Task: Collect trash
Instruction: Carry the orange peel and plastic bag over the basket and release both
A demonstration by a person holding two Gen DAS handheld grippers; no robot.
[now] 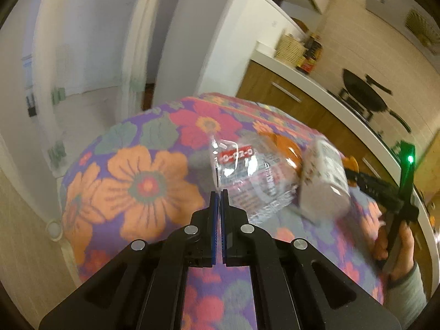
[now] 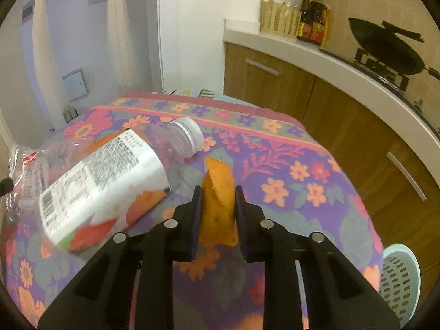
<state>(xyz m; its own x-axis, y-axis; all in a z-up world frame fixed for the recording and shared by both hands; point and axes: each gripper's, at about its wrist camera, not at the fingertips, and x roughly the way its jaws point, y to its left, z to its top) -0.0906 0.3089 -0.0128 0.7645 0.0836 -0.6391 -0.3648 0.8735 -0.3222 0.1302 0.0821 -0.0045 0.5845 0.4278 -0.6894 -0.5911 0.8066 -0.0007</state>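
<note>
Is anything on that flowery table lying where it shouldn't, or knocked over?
Yes. A plastic bottle lies tipped on its side on the floral tablecloth, cap still on, and a crumpled clear wrapper lies loose beside it. The right gripper is clamped on an orange peel.

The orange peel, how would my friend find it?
Look at the flowery tablecloth in front of the wooden kitchen cabinets. Beside the tipped plastic bottle, the right gripper has its jaws closed on the orange peel: the only plain orange, curled scrap, off the cloth.
</note>
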